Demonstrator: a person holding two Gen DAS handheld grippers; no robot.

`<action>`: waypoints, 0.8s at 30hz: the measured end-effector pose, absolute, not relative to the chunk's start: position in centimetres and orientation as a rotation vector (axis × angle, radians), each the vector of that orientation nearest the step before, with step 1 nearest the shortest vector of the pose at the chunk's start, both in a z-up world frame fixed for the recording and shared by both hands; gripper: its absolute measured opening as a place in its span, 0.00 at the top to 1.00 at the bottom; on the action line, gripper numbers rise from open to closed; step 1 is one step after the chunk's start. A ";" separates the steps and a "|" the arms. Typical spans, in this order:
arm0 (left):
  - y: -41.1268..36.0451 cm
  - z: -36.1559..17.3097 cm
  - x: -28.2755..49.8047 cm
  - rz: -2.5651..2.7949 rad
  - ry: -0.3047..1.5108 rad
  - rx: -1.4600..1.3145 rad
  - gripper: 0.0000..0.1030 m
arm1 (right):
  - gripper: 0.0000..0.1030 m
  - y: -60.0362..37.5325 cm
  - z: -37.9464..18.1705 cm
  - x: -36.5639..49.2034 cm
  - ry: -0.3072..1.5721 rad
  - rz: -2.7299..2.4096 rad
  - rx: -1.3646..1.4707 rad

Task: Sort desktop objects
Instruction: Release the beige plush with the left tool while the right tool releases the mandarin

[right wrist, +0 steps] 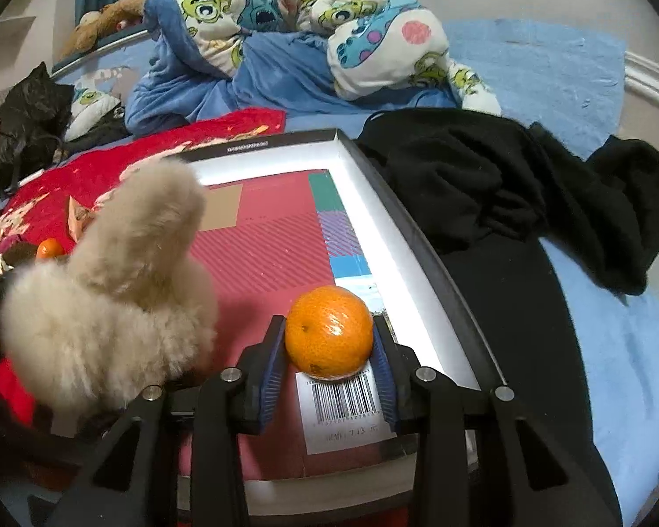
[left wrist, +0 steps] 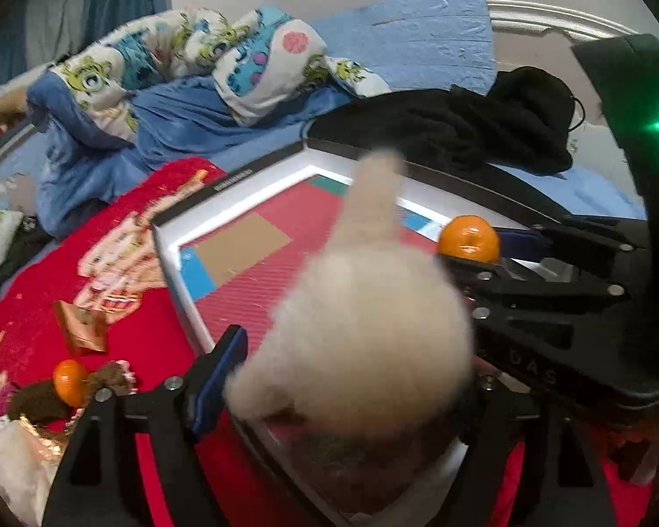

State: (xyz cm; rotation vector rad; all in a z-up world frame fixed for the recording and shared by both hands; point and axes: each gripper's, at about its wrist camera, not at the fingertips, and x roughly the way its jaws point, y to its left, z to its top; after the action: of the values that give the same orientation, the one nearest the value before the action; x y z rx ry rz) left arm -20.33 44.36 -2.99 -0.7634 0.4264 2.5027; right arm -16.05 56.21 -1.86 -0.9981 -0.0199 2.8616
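Observation:
A shallow box lid (left wrist: 171, 237) (right wrist: 373, 202) with a white rim and red inside lies on a red blanket. My left gripper (left wrist: 347, 377) is shut on a beige fluffy plush toy (left wrist: 364, 320) (right wrist: 110, 307) and holds it over the box. My right gripper (right wrist: 329, 351) is shut on an orange tangerine (right wrist: 329, 333) (left wrist: 468, 237) over the box's right side, above a barcode label (right wrist: 345, 404). A second tangerine (left wrist: 69, 382) (right wrist: 49, 248) lies on the red blanket left of the box.
A small orange packet (left wrist: 81, 325) lies on the red blanket (left wrist: 145, 333). Black clothing (right wrist: 483, 184) lies against the box's right edge. A rumpled cartoon quilt (right wrist: 294, 26) and blue bedding fill the back. A black bag (right wrist: 26, 118) sits at far left.

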 end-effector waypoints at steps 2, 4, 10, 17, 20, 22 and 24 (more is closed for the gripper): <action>44.3 -2.8 -20.0 2.528 0.440 -0.740 0.14 | 0.60 56.4 -1.7 -15.6 -0.014 2.858 -0.959; 44.1 -2.7 -19.8 2.538 0.449 -0.728 0.11 | 0.53 56.3 -1.5 -15.3 -0.011 2.876 -0.936; 42.6 -2.6 -20.4 2.505 0.363 -0.791 0.00 | 0.24 56.6 -1.3 -14.7 -0.004 2.836 -0.872; 41.6 -2.4 -20.1 2.463 0.356 -0.804 0.00 | 0.06 56.0 -0.8 -14.1 -0.029 2.857 -0.805; 41.4 -2.3 -19.8 2.458 0.355 -0.799 0.00 | 0.01 55.7 -0.7 -13.6 -0.037 2.866 -0.760; 41.5 -2.3 -19.7 2.451 0.365 -0.801 0.00 | 0.00 55.6 -0.5 -13.3 -0.052 2.852 -0.732; 41.9 -2.3 -19.3 2.449 0.390 -0.791 0.00 | 0.00 55.5 -0.4 -13.1 -0.060 2.847 -0.708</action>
State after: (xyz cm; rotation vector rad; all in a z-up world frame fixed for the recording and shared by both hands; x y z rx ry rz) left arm -19.33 41.86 -2.33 -0.7906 0.3900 2.4490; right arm -13.11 55.51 -0.38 -0.7082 -0.0597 2.8469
